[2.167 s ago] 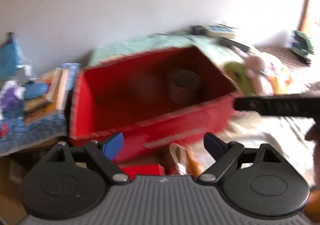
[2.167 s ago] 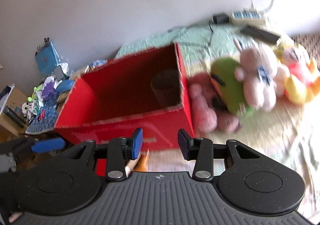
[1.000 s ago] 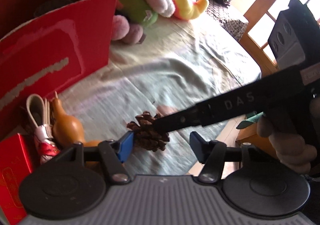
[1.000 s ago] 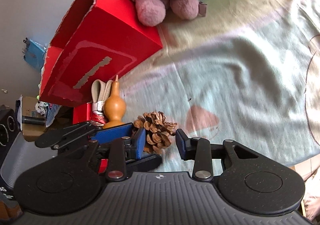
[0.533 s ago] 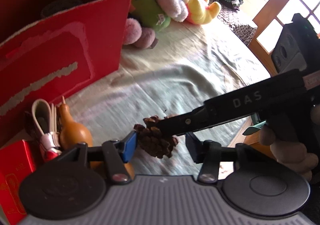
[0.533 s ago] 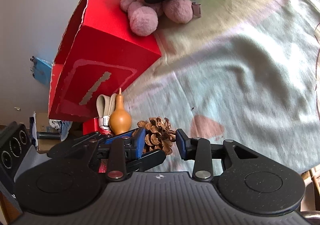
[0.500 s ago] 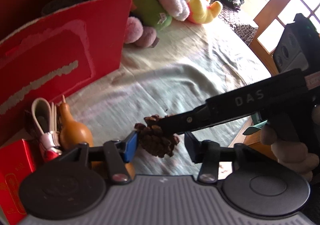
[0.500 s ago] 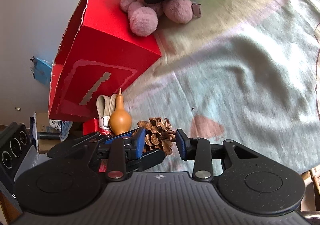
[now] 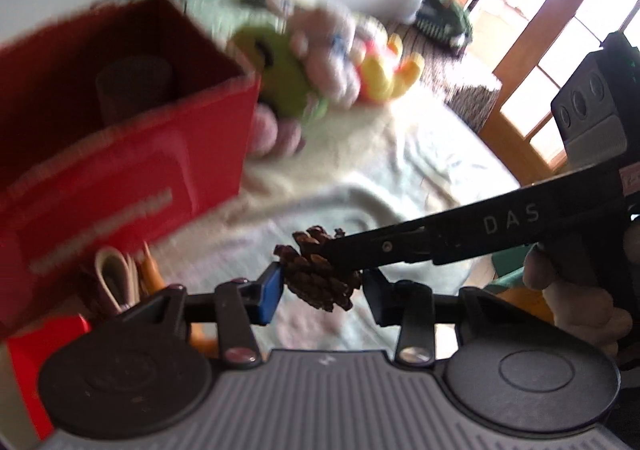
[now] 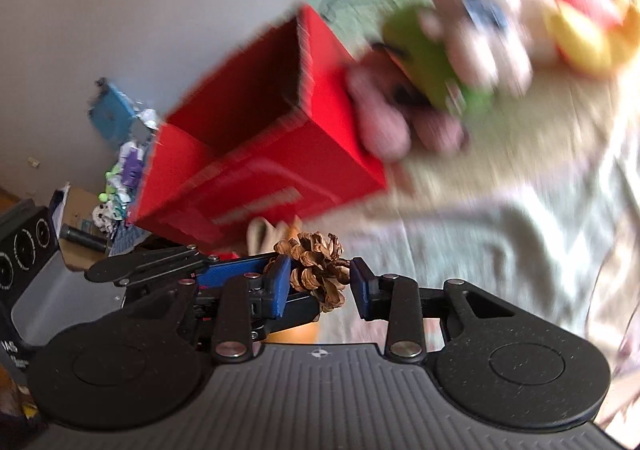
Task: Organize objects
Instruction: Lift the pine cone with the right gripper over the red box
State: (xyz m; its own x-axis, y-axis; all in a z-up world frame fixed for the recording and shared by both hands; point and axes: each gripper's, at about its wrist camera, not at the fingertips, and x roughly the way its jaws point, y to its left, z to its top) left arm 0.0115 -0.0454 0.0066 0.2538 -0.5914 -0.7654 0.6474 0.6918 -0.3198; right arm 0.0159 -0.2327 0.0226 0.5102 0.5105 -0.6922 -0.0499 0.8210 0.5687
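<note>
A brown pine cone (image 9: 318, 276) hangs above the pale green cloth (image 9: 380, 178), off its surface. My left gripper (image 9: 322, 290) has the cone between its fingers; its jaws are closing and both pads touch the cone's sides. My right gripper (image 10: 320, 286) is shut on the same pine cone (image 10: 316, 268) from the other side, and its black finger (image 9: 440, 238) crosses the left wrist view. The left gripper's blue fingers (image 10: 236, 270) reach in from the left in the right wrist view. The open red box (image 9: 120, 154) stands just beyond, with a dark round cup (image 9: 134, 86) inside.
Plush toys (image 9: 320, 66) in green, pink and yellow lie against the red box (image 10: 260, 154) on its right. A tan gourd (image 9: 150, 274), a folded strap and a small red box (image 9: 44, 342) sit in front of it. Clutter (image 10: 120, 154) piles at the far left. Bare cloth (image 10: 500, 250) spreads right.
Both grippers have risen together and lifted the pine cone off the cloth. The left jaws have narrowed onto the cone. The box's inside has come into view.
</note>
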